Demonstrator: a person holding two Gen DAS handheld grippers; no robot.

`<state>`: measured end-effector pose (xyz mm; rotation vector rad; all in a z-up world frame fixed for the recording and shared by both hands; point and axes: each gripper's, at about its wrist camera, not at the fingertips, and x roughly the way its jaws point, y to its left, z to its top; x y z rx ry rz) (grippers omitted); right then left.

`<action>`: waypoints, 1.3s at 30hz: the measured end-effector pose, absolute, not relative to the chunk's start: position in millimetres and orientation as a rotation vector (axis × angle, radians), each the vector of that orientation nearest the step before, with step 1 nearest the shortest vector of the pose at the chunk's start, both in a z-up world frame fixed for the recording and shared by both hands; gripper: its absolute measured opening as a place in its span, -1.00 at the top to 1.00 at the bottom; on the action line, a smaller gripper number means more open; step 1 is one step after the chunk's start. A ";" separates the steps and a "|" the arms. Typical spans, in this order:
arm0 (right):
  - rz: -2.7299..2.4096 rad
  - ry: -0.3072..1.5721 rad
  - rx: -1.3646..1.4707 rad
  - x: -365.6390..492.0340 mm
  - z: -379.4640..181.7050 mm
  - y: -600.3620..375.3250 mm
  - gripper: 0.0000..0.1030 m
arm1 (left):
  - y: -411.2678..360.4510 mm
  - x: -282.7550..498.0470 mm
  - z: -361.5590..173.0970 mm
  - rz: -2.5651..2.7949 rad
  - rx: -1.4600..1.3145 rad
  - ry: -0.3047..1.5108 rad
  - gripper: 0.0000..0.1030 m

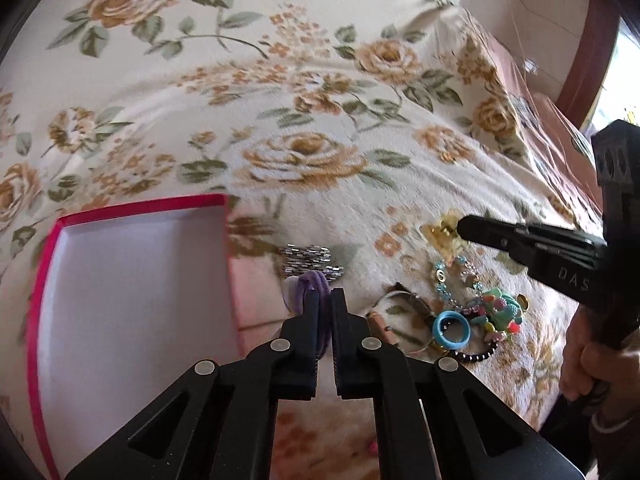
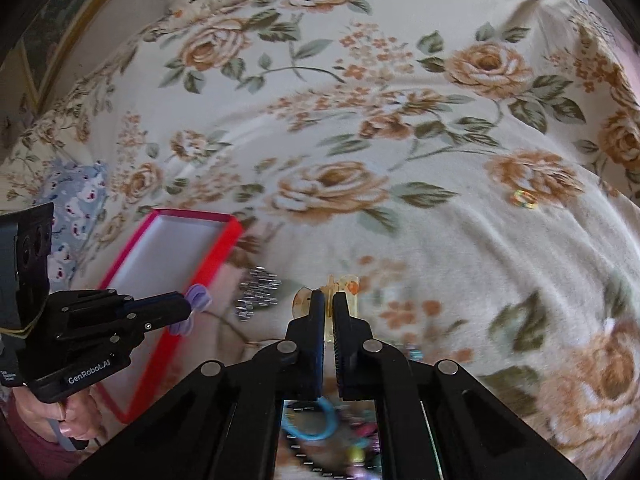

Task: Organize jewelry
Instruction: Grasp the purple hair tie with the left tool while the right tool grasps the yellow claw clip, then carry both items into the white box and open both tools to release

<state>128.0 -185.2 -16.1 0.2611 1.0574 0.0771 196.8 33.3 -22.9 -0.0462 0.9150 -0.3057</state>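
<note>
The left gripper (image 1: 325, 300) has its jaws nearly closed on a purple scrunchie (image 1: 310, 286) pinched at the fingertips. The right gripper (image 2: 328, 302) has its jaws clamped on a yellow clip (image 2: 340, 286) ahead of the tips.

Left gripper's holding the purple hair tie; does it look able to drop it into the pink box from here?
Probably yes. The left gripper, shut on the purple hair tie, sits just beside the open pink box, and nothing stands between them.

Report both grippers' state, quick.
Left gripper: shut on the purple hair tie.
Right gripper: shut on the yellow hair clip.
</note>
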 end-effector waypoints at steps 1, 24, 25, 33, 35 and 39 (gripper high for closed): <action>0.094 1.055 0.266 129.4 -14.6 -179.0 0.94 | 39.0 193.6 -20.8 -0.296 -0.053 0.911 0.91; 0.355 1.075 0.323 200.9 -37.8 -37.6 0.94 | 166.3 181.5 -14.7 -0.044 -0.174 0.923 0.91; 0.357 1.080 0.326 204.5 -42.1 -34.1 0.94 | 169.3 185.9 -16.4 -0.037 -0.172 0.928 0.91; 0.359 1.127 0.327 224.9 -73.4 -13.9 0.94 | 184.5 223.2 -39.3 0.011 -0.170 0.973 0.91; 0.361 1.141 0.326 226.9 -79.1 -12.3 0.93 | 185.7 228.7 -45.7 0.015 -0.171 0.988 0.90; 0.364 1.163 0.317 228.1 -86.7 -10.6 0.93 | 185.2 234.6 -53.2 0.016 -0.162 1.005 0.89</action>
